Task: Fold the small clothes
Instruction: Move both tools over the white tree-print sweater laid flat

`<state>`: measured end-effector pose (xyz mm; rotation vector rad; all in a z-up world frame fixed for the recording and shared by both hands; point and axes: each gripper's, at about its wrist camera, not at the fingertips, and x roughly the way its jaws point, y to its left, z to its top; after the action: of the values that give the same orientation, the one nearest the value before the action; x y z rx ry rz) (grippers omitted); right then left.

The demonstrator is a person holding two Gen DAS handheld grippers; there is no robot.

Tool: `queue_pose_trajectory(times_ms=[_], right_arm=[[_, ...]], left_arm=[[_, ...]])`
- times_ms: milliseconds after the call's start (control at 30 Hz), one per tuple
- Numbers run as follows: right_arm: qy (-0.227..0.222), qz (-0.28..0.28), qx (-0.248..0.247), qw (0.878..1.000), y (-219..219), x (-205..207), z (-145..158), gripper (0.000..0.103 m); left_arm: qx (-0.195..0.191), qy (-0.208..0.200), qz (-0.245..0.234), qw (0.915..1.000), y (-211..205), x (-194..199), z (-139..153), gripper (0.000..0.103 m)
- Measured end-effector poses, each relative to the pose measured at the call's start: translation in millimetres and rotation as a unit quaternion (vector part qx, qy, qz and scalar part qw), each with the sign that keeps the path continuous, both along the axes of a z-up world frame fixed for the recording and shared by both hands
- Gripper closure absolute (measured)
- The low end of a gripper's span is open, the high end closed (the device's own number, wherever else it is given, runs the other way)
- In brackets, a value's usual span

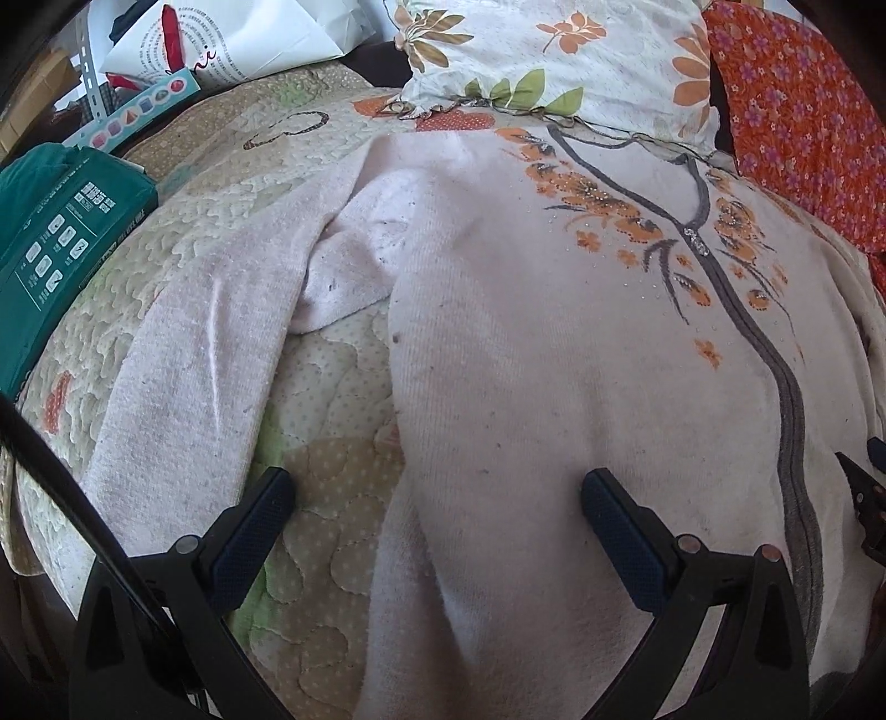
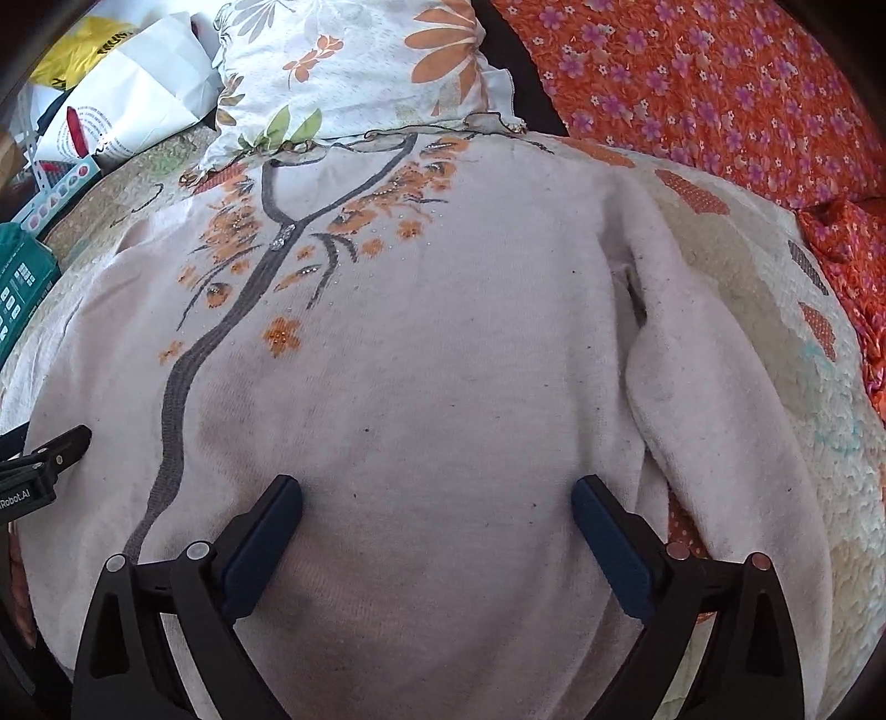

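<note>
A pale pink knit sweater with orange flowers and a grey branch pattern lies spread flat on a quilted bed cover. One sleeve lies out to the left, the other sleeve to the right. My left gripper hovers open over the sweater's lower left edge, one finger above the quilt, the other above the knit. My right gripper stands wide open above the lower body of the sweater, nothing pinched between its pads. The other gripper's tip shows at the left edge of the right wrist view.
A floral pillow lies beyond the collar. An orange flowered cloth is bunched at the right. A green box and white paper bags sit at the left.
</note>
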<state>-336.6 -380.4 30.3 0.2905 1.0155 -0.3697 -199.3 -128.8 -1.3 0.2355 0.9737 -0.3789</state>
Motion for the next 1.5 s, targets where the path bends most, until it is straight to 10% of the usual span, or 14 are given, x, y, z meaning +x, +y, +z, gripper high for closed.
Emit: queue_pose_trajectory(times_ms=[1500], right_arm=[[-0.025, -0.001, -0.008, 1.0, 2.3, -2.0, -1.2, 0.0]], left_arm=[[0.011, -0.007, 0.007, 0.9999, -0.8, -4.9, 0.3, 0.0]])
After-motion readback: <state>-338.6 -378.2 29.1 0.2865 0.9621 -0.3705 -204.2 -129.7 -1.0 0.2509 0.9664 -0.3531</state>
